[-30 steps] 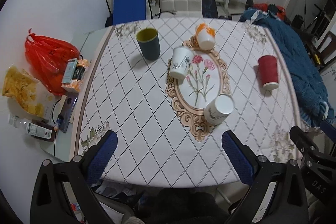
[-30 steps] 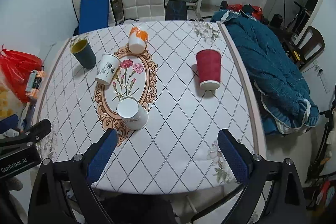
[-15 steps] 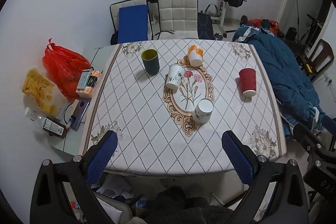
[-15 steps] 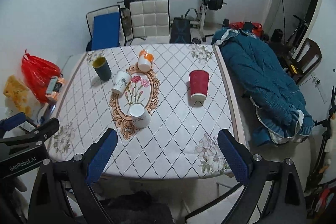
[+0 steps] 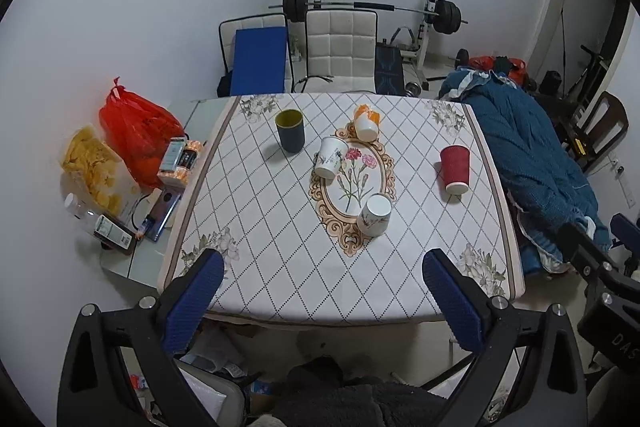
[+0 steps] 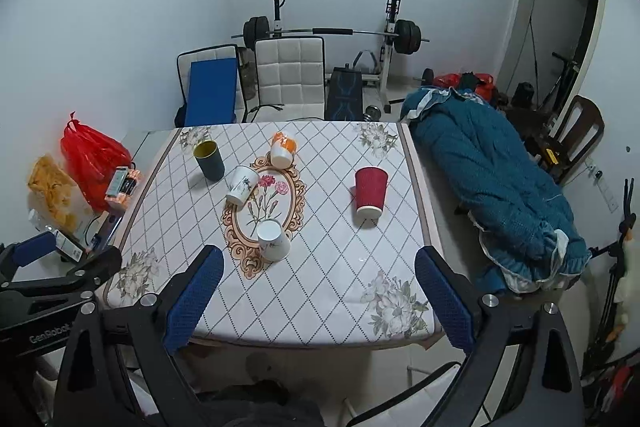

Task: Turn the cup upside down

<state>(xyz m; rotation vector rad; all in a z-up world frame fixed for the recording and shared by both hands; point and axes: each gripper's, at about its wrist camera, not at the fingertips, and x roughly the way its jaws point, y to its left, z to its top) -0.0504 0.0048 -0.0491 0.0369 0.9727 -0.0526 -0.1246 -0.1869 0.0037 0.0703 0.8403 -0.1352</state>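
Several cups stand on the table's patterned cloth (image 5: 280, 259). A dark blue cup (image 5: 290, 130) (image 6: 209, 159) stands upright, mouth up. A red paper cup (image 5: 455, 169) (image 6: 371, 192), a white floral cup (image 5: 330, 157) (image 6: 241, 184), a nearer white cup (image 5: 375, 215) (image 6: 273, 240) and an orange-and-white cup (image 5: 366, 122) (image 6: 282, 148) stand upside down. My left gripper (image 5: 323, 267) is open and empty, held back beyond the table's near edge. My right gripper (image 6: 320, 265) is open and empty too, also well back from the cups.
A glass side table (image 5: 148, 259) at the left carries a red bag (image 5: 134, 131), snack packets and a bottle. A blue duvet (image 6: 492, 187) lies at the right. Two chairs (image 5: 340, 51) and a barbell rack stand behind the table.
Both grippers have drawn back and up from the table, so the cups look smaller and the whole table shows. The cups have not moved. Both stay open.
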